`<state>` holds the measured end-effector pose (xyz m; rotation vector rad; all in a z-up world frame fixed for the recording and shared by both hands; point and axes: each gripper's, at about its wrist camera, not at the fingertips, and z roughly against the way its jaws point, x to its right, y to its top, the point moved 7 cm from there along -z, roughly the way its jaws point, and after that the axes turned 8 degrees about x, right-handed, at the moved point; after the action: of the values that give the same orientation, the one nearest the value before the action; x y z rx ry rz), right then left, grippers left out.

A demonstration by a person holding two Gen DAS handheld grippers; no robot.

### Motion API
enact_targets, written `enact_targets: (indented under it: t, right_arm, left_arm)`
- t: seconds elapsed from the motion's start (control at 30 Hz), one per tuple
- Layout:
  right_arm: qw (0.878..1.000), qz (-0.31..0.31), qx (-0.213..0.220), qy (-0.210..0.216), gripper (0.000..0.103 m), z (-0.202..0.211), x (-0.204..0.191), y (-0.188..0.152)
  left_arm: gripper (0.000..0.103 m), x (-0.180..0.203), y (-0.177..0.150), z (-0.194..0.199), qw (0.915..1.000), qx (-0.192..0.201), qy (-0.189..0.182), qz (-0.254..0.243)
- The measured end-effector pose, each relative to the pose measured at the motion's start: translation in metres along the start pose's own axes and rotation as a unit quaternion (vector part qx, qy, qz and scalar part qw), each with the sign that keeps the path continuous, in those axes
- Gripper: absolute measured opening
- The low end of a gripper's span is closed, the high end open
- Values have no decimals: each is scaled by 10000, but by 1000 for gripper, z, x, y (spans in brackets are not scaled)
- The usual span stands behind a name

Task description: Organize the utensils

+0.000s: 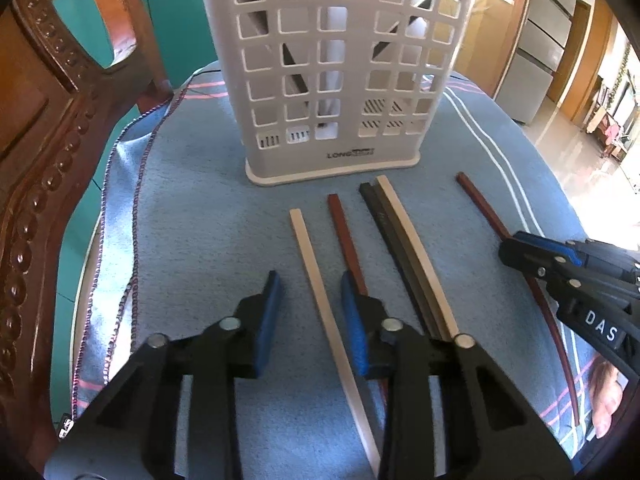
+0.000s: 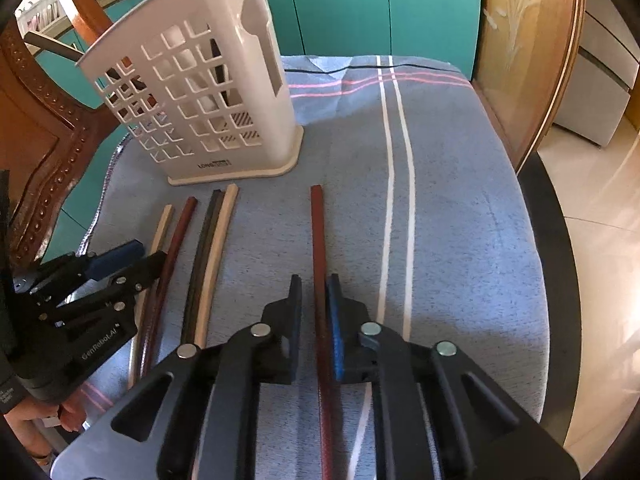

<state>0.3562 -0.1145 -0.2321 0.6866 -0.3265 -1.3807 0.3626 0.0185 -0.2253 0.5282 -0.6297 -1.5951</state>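
Note:
A white lattice utensil holder (image 1: 360,156) (image 2: 246,168) stands on the blue cloth, with dark sticks showing through its holes. Several chopsticks lie in front of it. My left gripper (image 1: 310,280) (image 2: 150,251) is open and straddles a cream chopstick (image 1: 308,252); its pads stand clear of the stick on both sides. Beside it lie a red-brown chopstick (image 1: 340,224) and a black and cream bundle (image 1: 396,240). My right gripper (image 2: 316,280) (image 1: 510,244) is shut on a separate red-brown chopstick (image 2: 317,220) (image 1: 480,200), which rests on the cloth.
A carved wooden chair back (image 1: 44,152) rises along the left. Teal cabinet doors (image 2: 360,8) stand behind. The striped cloth (image 2: 460,200) covers a rounded table whose edge (image 2: 552,240) drops off at the right. A hand (image 1: 604,400) shows behind the right gripper.

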Motion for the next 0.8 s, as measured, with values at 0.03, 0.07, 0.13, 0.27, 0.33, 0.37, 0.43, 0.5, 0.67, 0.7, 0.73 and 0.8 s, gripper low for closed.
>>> enact_targets:
  t: [0.03, 0.07, 0.13, 0.27, 0.33, 0.37, 0.43, 0.5, 0.67, 0.7, 0.73, 0.8]
  right_arm:
    - [10000, 9, 31, 14, 14, 1, -1, 1]
    - [10000, 7, 54, 23, 14, 2, -2, 1]
    - [10000, -10, 95, 27, 14, 4, -5, 1]
    - [9999, -53, 120, 21, 14, 8, -5, 1]
    - [9999, -44, 129, 16, 14, 8, -5, 1]
    - [9999, -37, 127, 13, 14, 9, -5, 0]
    - [9999, -27, 108, 3, 16, 7, -6, 1]
    - [10000, -25, 91, -1, 17, 5, -7, 0]
    - [9998, 35, 96, -142, 20, -1, -7, 9]
    - [9995, 159, 37, -274, 23, -4, -8, 12]
    - [9988, 292, -53, -378, 24, -8, -8, 14]
    - [9979, 424, -205, -449, 24, -15, -10, 17]
  left_arm:
    - [22, 2, -1, 1, 10000, -13, -77, -6]
    - [18, 7, -2, 3, 9998, -32, -201, -13]
    - [17, 14, -5, 5, 9989, -68, -474, 27]
    - [17, 19, -7, 7, 9978, -122, -650, 98]
    - [17, 17, -6, 6, 9980, -119, -601, 165]
    - [17, 15, -6, 4, 9982, -112, -557, 193]
    - [17, 13, -5, 3, 9984, -100, -507, 240]
    - [17, 11, -3, 2, 9984, -94, -490, 263]
    - [30, 15, 8, -8, 9994, -139, -287, 128]
    - [36, 17, 9, -10, 9995, -166, -247, 75]
    - [36, 19, 11, -13, 9996, -214, -176, -41]
    - [41, 24, 14, -17, 9994, -260, -71, -225]
